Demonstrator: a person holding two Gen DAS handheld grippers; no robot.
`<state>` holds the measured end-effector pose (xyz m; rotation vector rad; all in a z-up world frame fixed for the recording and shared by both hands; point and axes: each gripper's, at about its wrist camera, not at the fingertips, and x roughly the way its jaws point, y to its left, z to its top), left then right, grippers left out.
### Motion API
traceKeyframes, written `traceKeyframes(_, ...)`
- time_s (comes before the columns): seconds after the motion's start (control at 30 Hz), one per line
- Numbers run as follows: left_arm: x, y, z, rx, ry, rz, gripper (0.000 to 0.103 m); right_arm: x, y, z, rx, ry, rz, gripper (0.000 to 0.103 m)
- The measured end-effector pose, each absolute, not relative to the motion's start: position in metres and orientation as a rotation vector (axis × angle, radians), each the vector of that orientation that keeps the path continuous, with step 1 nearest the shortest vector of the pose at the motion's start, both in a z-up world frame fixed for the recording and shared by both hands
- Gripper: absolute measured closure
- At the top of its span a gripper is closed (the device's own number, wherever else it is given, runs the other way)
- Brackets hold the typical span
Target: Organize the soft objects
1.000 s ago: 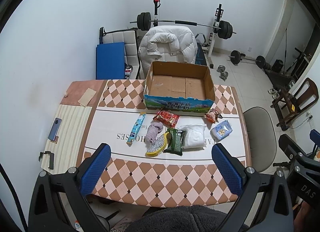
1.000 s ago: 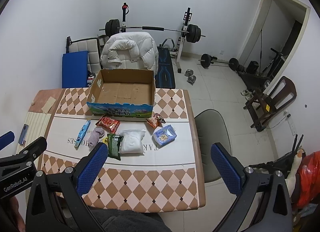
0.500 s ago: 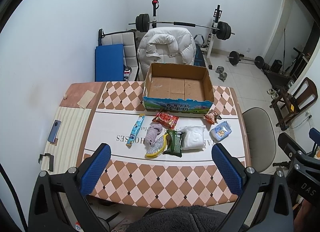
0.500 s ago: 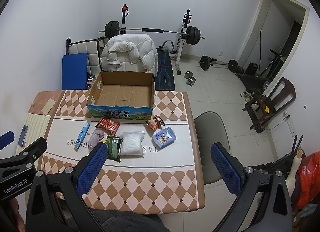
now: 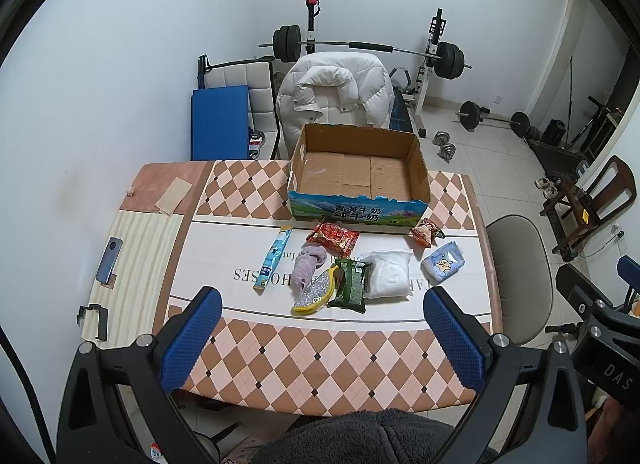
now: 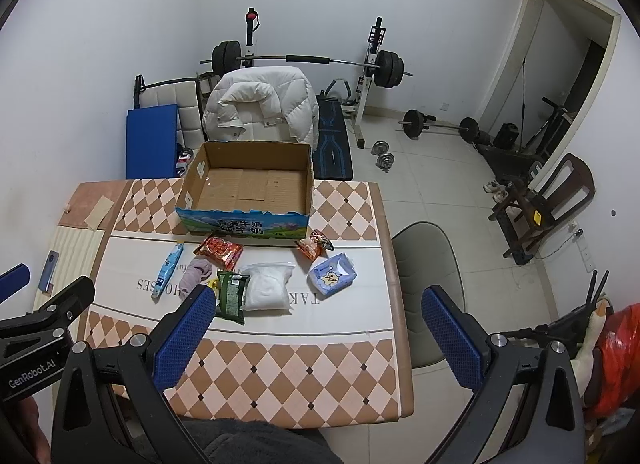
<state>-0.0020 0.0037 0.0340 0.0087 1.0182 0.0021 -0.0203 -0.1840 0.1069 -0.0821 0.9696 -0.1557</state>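
The table (image 5: 132, 248) was the biggest thing. An open, empty box (image 5: 358, 172) sat at its far side. Just in front of the box lay the soft things in a bunch: a white bag (image 5: 388, 274), a green pack (image 5: 350, 284), a red pack (image 5: 332, 238), a purple cloth (image 5: 306, 266), a blue pack (image 5: 443, 262) and a blue tube (image 5: 273, 256). The left gripper (image 5: 320, 344) and right gripper (image 6: 316, 342) hung over the near edge, both spread wide, holding nothing.
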Motion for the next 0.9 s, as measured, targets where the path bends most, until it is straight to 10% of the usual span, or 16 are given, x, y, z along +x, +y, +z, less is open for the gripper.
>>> traceKeyframes(0.47, 0.030, 0.022, 0.007, 0.023, 1.057, 0.060, 0.000, 0.010, -0.185, 0.076, -0.002, 1.035, -0.119, 0.000)
traceKeyframes(0.7, 0.121, 0.066, -0.114, 0.051, 1.265, 0.165, 0.000, 0.097, -0.189, -0.067, 0.110, 1.275, -0.079, 0.000)
traceKeyframes(0.9, 0.180, 0.067, -0.235, 0.087, 1.503, 0.078, 0.024, 0.163, -0.176, -0.200, 0.079, 1.453, -0.103, 0.000)
